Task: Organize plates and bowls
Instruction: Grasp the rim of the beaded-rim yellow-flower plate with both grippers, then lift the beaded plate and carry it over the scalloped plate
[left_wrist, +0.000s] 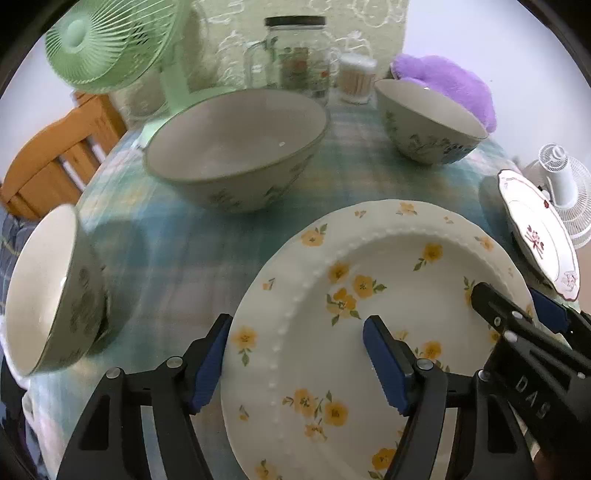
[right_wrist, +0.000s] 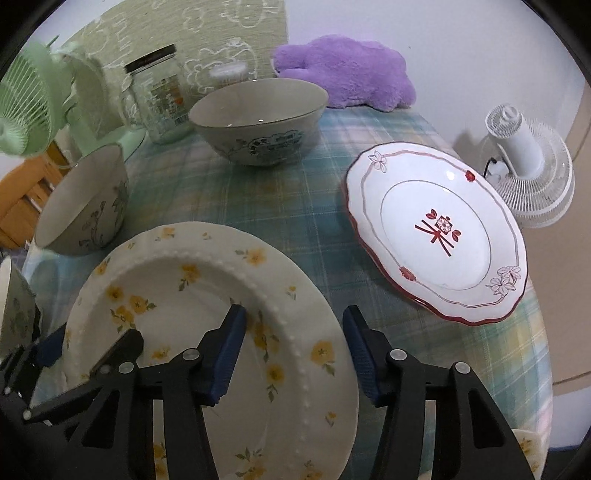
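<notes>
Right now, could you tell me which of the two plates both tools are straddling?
The yellow-flowered plate: each tool has one finger over its rim and one outside. The red-trimmed plate lies apart, untouched.

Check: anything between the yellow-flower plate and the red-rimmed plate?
Nothing: right wrist view shows only bare checked tablecloth between the yellow-flower plate and the red-rimmed plate.

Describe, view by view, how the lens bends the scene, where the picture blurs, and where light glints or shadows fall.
Left wrist view: a dark round border frames the bulging fisheye image; the green fan and the near-left bowl are soft, and the big bowl casts a soft shadow on the checked cloth.
Right wrist view: the same barrel curve; a small glint sits inside the far bowl, and the red-rimmed plate looks sharp.
</notes>
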